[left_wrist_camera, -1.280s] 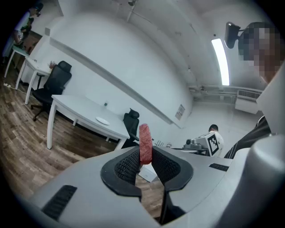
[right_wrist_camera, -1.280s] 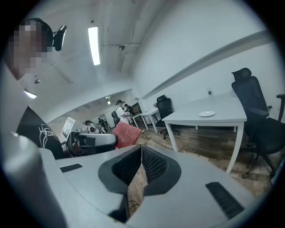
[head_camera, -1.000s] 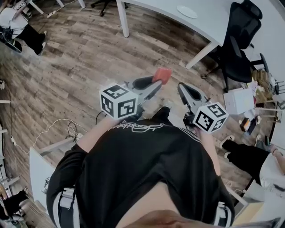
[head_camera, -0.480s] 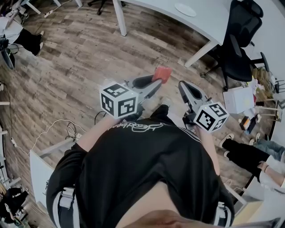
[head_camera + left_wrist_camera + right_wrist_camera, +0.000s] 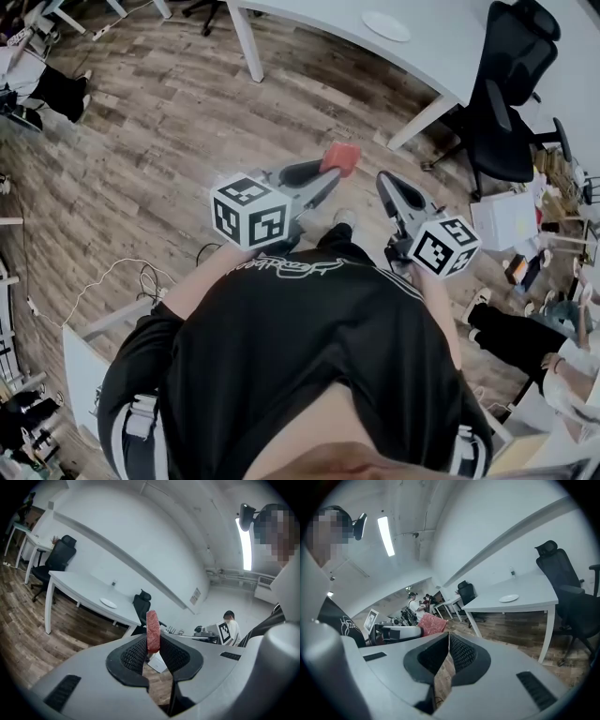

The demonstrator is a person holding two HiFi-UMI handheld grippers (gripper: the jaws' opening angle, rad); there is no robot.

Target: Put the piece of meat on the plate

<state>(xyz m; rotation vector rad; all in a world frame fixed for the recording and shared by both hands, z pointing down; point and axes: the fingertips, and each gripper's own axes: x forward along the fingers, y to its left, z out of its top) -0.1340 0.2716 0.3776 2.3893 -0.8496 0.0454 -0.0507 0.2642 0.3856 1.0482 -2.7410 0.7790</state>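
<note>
Red piece of meat (image 5: 339, 157) gripped in the left gripper (image 5: 329, 174), held above the wood floor (image 5: 159, 141).
Left jaws narrow, pads pressed on the slab's two flat faces, slab standing on edge. Right gripper (image 5: 386, 185) just right of it, jaws together, nothing between them. White plate (image 5: 385, 25) lies on the white table (image 5: 436, 54), far right, well apart from the meat. Black office chair (image 5: 506, 103) right of the table.

Your piece of meat (image 5: 153, 629) shows red, marbled with pale flecks. The left tongs (image 5: 152, 648) are grey with black ribbed pads (image 5: 133, 652), and the right tongs (image 5: 448, 644) match. Black-and-white square markers pattern the left cube (image 5: 247, 213). White plate (image 5: 385, 25), white tabletop (image 5: 450, 52), brown wood-plank floor (image 5: 159, 122).
</note>
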